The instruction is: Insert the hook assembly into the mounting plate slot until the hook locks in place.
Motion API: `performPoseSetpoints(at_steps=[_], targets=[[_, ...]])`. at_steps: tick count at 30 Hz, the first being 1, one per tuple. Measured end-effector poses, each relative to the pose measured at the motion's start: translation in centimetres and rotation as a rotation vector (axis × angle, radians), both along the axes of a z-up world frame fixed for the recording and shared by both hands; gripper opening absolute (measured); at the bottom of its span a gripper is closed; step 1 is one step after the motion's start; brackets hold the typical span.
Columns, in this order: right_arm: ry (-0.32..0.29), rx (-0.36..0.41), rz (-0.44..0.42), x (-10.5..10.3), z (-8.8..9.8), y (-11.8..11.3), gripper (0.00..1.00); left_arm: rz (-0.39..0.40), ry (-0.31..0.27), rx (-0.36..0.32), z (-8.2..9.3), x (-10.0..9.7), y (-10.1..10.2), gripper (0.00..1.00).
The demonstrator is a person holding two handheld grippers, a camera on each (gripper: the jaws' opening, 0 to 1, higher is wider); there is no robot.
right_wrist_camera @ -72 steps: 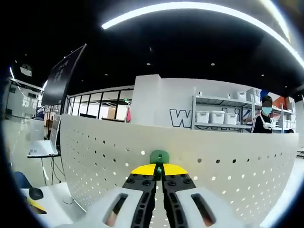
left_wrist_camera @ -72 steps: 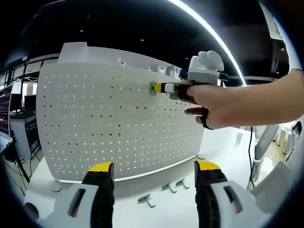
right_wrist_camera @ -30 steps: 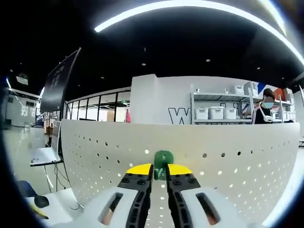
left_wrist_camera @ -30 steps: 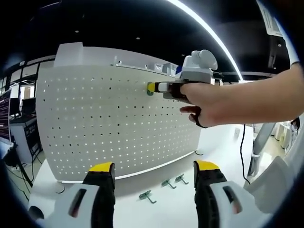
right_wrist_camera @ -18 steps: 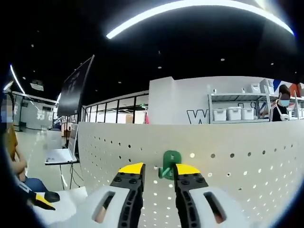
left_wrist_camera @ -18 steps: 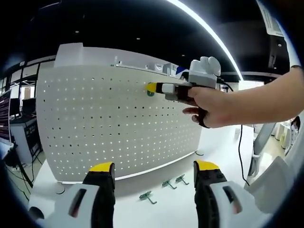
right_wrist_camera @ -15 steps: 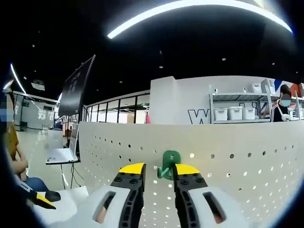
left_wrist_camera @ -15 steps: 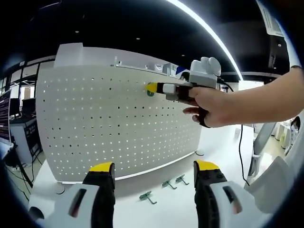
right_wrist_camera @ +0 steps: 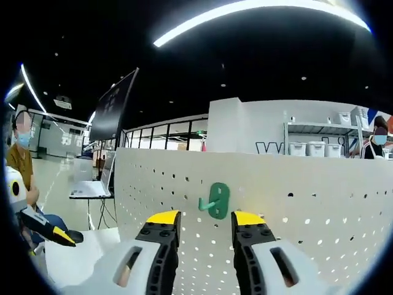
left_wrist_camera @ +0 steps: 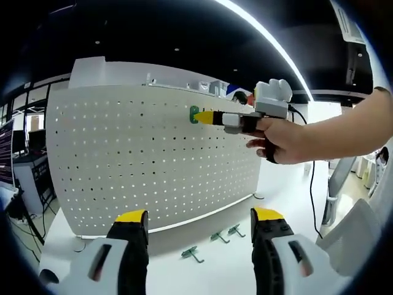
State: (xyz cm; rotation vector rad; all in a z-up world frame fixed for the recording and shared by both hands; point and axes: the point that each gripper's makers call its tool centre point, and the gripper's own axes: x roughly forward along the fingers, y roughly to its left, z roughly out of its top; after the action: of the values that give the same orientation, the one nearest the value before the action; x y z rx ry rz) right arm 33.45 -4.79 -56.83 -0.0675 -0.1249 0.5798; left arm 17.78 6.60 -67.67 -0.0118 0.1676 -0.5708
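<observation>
Backing off since a second earlier, the right gripper (left_wrist_camera: pixel 206 117) sat just beside the small green plastic hook (left_wrist_camera: pixel 194 114) on the white perforated metal pegboard (left_wrist_camera: pixel 123 160), a hand (left_wrist_camera: pixel 285 138) level behind it. Three spare green hooks (left_wrist_camera: pixel 212 241) lay on the table, small and indistinct; the left gripper (left_wrist_camera: pixel 193 224) stood wide.

From the right gripper view, its yellow-tipped jaws stood apart, empty, below the hook (right_wrist_camera: pixel 216 200) seated in the board (right_wrist_camera: pixel 319 209).
</observation>
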Motion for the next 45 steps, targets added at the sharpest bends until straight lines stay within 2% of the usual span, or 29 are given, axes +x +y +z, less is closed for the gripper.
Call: performPoseSetpoints(at_steps=[14,29,38,45], targets=[[0.015,-0.017,0.06,-2.4,-1.6,-1.8,0.37,-0.003,0.002,-0.002,-0.1,-0.1,-0.3,0.7],[0.034,-0.026,0.058,-4.6,-3.1,-3.9,0.39,-0.002,0.004,-0.003,-0.3,-0.3,-0.1,0.7],[0.079,-0.034,0.047,-5.9,-5.5,-5.3,0.4,-0.006,0.004,-0.003,-0.3,-0.3,-0.4,0.7],[0.101,-0.035,0.048,-7.0,-6.6,-5.6,0.4,-0.007,0.006,-0.003,-0.5,-0.4,-0.3,0.7]])
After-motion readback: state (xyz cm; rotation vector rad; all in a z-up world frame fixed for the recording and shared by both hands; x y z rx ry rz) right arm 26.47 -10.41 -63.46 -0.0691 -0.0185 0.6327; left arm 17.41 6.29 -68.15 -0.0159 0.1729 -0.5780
